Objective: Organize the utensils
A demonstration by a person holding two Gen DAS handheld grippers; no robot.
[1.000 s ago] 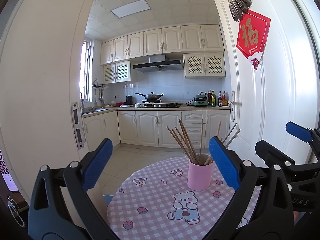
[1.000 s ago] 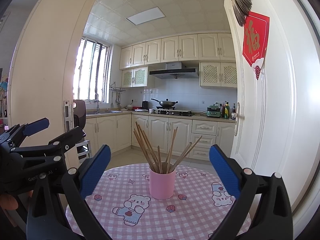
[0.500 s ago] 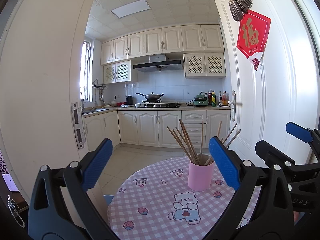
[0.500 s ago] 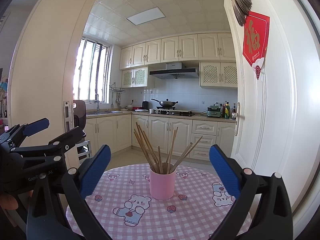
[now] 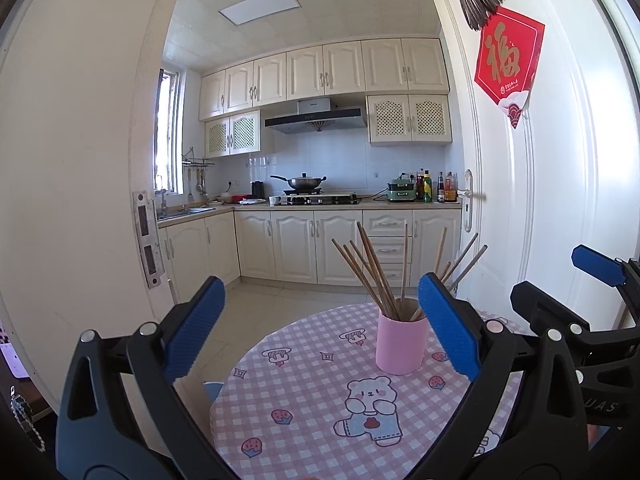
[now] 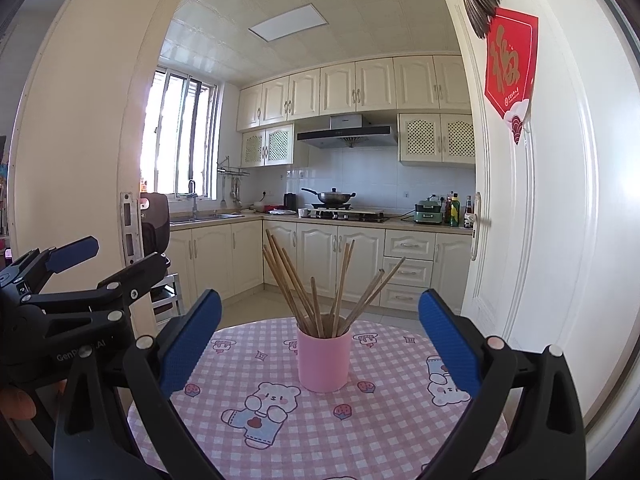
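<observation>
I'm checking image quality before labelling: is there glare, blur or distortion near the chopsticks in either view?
Left wrist view: chopsticks and pink cup are sharp, with fisheye bending at the door frame. Right wrist view: the window is blown out, the chopsticks remain crisp, and the edges curve strongly.

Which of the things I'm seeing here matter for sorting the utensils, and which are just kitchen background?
Part of the job:
- wooden chopsticks, splayed loosely
- pink cup holding them
- left gripper and right gripper, jaws open, both empty

Just around:
- checked tablecloth
- wok on the stove
- sauce bottles
- red door decoration
</observation>
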